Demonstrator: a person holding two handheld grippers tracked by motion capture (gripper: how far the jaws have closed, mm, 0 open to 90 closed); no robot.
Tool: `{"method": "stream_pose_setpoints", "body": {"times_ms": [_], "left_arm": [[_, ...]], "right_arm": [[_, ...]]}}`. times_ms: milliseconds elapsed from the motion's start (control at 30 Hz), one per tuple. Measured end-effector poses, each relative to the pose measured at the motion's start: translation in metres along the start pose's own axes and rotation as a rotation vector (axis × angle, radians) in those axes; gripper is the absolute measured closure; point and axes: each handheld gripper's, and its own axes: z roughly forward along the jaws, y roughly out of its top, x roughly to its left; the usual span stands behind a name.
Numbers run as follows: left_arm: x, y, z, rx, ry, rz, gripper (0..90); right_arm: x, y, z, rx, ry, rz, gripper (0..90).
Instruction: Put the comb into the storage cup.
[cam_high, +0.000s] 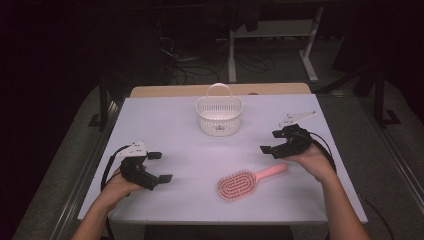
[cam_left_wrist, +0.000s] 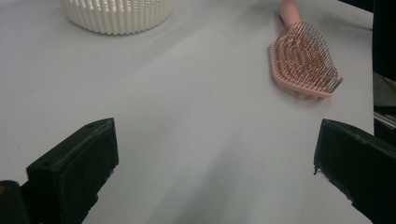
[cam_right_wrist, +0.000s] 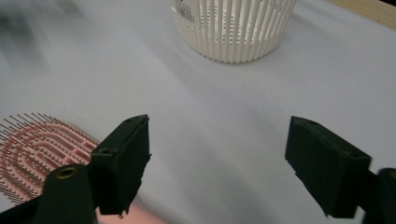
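Note:
A pink hairbrush (cam_high: 245, 181) lies bristles up on the white table (cam_high: 170, 125), near the front edge, with its handle pointing to the right. My right gripper (cam_high: 270, 141) hovers just above and behind the handle's end. Its jaws are open with nothing between them. In the right gripper view the brush head (cam_right_wrist: 32, 144) sits at the lower left, beside the left jaw of my right gripper (cam_right_wrist: 217, 158). My left gripper (cam_high: 161, 166) rests open at the front left, well apart from the brush (cam_left_wrist: 303, 60). The jaws of my left gripper (cam_left_wrist: 215, 154) stand wide over bare table.
A white slatted basket (cam_high: 219, 115) with a handle stands at the back centre of the table, seen also in the left gripper view (cam_left_wrist: 116, 14) and the right gripper view (cam_right_wrist: 233, 28). Beyond the table, the dark floor holds cables and a desk frame.

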Motion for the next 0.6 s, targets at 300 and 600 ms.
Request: {"method": "stream_pose_setpoints", "body": {"times_ms": [300, 600], "left_arm": [[0.0000, -0.0002, 0.0001, 0.001, 0.000, 0.001, 0.1], [-0.0005, 0.0000, 0.0005, 0.003, -0.003, 0.004, 0.1]], "right_arm": [[-0.0026, -0.0013, -0.0013, 0.026, 0.019, 0.019, 53.4], [-0.0019, -0.0025, 0.0001, 0.066, 0.024, 0.015, 78.9]]}}
